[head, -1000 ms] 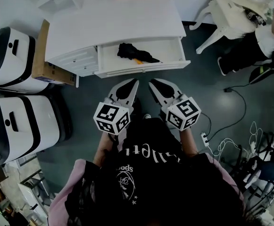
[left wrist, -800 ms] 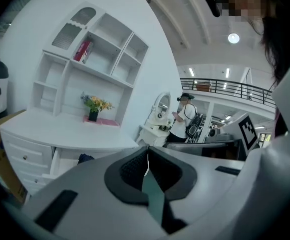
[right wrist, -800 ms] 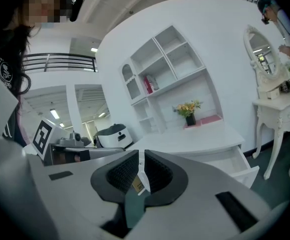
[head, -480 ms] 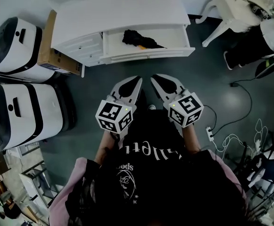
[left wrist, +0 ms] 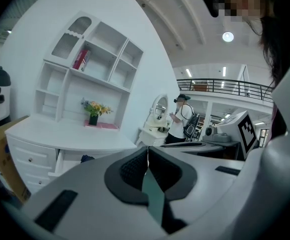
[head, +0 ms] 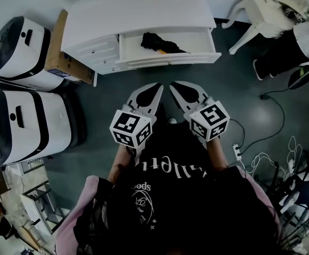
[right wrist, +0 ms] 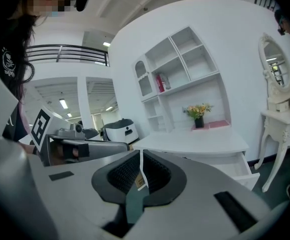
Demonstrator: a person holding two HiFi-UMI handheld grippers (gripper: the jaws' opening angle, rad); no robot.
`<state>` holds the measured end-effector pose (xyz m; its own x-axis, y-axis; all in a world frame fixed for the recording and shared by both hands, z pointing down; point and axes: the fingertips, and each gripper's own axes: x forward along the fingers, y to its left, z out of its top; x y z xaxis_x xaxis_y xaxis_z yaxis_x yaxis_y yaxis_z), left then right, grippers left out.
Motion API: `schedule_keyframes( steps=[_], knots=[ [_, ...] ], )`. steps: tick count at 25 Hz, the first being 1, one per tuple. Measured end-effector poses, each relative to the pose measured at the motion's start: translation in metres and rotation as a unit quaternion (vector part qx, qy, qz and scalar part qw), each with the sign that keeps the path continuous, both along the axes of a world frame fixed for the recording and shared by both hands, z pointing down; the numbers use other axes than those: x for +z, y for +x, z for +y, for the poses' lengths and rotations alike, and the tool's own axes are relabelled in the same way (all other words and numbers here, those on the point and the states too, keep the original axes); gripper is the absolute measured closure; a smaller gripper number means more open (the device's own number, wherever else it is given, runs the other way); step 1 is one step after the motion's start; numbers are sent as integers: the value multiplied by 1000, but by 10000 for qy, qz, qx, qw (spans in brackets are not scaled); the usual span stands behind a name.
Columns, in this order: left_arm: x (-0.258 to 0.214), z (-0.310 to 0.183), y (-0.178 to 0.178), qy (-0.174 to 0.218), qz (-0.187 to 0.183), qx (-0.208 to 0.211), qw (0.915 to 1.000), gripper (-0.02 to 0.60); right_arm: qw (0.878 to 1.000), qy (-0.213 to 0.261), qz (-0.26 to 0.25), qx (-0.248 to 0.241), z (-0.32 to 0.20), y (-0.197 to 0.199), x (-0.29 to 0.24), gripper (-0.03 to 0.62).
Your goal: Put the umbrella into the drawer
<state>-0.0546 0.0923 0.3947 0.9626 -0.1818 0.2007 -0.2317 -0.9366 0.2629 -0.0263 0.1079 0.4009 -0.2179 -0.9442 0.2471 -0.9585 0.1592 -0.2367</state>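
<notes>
The black folded umbrella (head: 158, 42) with an orange bit lies inside the open white drawer (head: 167, 59) of the white desk (head: 138, 12). A sliver of it shows in the left gripper view as the dark umbrella (left wrist: 86, 158). Both grippers hang side by side close to the person's body, well short of the drawer. My left gripper (head: 158, 87) has its jaws together with nothing between them, and so does my right gripper (head: 174, 85). The left gripper (left wrist: 147, 151) and the right gripper (right wrist: 141, 156) each show only a thin seam between their pads.
Two white-and-black machines (head: 24, 52) stand left of the desk beside a cardboard box (head: 64, 62). A white chair (head: 260, 4) and a seated person (head: 290, 49) are at the right. Cables and a power strip (head: 235, 152) lie on the dark floor at the right.
Both grippers have drawn back from the drawer together, and the desk now sits a little farther off. The umbrella stays in the drawer.
</notes>
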Motion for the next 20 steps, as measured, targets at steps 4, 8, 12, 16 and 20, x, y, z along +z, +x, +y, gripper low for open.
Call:
schedule_keyframes(
  steps=[4,8,12,16,20],
  knots=[
    [-2,2,-4,4,17,-49,10000,564,10000,-23,9,-74,-2,-3,-1,540],
    [0,3,-10,-27,11,-104,9999,565,9999,-35,-4,-124,0,-8,-1,540],
    [1,5,-10,-53,10,-129,9999,565,9999,-86,2,-147,3,-9,2,540],
    [3,9,-6,-76,-5,-90,9999,565,9998,-135,-13,-118,7,-5,5,540],
    [7,10,-2,-92,-7,-71,9999,564,9998,-155,-2,-115,8,-2,8,540]
  ],
)
